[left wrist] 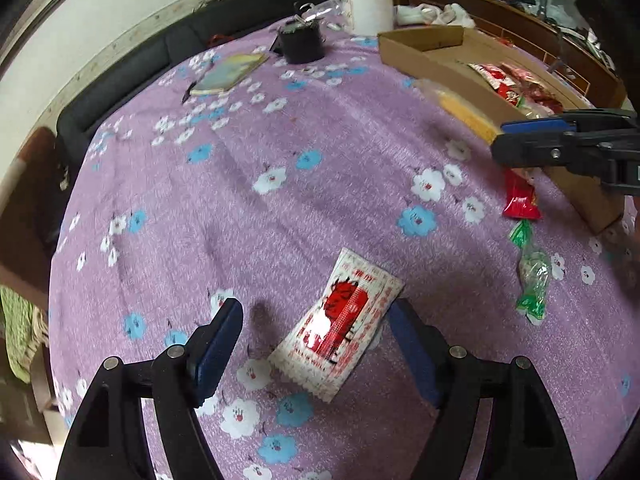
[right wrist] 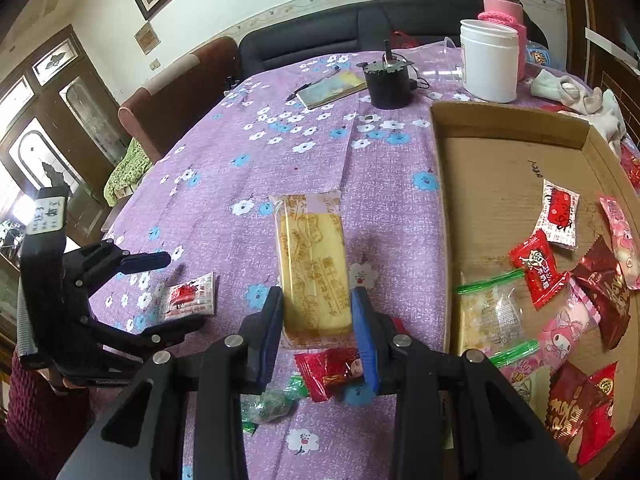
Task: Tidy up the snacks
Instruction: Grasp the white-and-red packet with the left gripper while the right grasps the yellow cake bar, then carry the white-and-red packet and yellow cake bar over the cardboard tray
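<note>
Your left gripper (left wrist: 316,344) stood spread wide at the bottom of the left wrist view, its blue pads on either side of a white-and-red sachet (left wrist: 338,326) that lay flat on the purple flowered surface (left wrist: 240,200). Neither pad pressed on the sachet, though the right-hand pad sat just beside its edge. In the right wrist view that same left gripper showed at the lower left of the frame, jaws apart around the sachet.

Your right gripper (right wrist: 316,316) was pinching a long yellow cake bar (right wrist: 312,264) in clear wrapping, both blue pads against its near end, at the centre bottom of the right wrist view. The bar ran up the frame away from the gripper.

Below it, near the bottom of that frame, lay a red candy (right wrist: 326,370) and a green-wrapped candy (right wrist: 266,404) on the surface. At the right of the frame sat an open cardboard tray (right wrist: 508,124) holding a heap of red, pink and brown snack packets. At the upper middle stood a black pot (right wrist: 388,84), a notebook (right wrist: 332,88) and a white jar (right wrist: 488,62).
</note>
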`<state>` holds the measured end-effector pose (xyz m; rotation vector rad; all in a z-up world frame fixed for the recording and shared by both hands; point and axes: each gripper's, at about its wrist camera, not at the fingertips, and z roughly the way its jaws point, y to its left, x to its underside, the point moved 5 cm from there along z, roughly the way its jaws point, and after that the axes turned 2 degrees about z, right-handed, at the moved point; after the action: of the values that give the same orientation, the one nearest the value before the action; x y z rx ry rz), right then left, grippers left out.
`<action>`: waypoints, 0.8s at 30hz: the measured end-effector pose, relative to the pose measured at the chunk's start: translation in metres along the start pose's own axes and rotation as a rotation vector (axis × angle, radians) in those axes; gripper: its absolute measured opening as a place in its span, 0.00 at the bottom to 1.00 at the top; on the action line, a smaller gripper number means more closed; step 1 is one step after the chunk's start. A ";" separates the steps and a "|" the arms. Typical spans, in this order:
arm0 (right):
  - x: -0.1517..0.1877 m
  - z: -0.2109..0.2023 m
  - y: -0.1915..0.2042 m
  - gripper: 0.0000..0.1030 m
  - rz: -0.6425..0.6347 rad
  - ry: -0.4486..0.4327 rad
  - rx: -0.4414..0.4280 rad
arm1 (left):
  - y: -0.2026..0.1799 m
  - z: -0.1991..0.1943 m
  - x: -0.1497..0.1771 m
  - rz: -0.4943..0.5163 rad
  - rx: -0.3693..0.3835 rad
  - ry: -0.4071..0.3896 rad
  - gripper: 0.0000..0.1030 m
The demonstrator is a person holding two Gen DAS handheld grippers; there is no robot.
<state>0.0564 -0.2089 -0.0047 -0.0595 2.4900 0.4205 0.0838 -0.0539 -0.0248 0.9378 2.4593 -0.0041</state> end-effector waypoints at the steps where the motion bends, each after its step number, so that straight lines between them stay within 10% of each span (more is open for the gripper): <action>1: 0.000 0.000 0.000 0.32 0.000 0.001 -0.001 | 0.001 0.001 0.000 -0.005 0.002 0.004 0.75; 6: 0.001 0.001 0.000 0.32 0.001 0.002 0.000 | 0.002 0.002 -0.002 -0.109 0.051 -0.003 0.35; 24: -0.011 -0.011 -0.018 0.32 0.037 -0.071 0.078 | -0.009 -0.017 -0.047 -0.535 -0.251 -0.116 0.29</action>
<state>0.0614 -0.2298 0.0051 0.0321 2.4379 0.3345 0.0999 -0.0867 0.0100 0.1560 2.4532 0.0630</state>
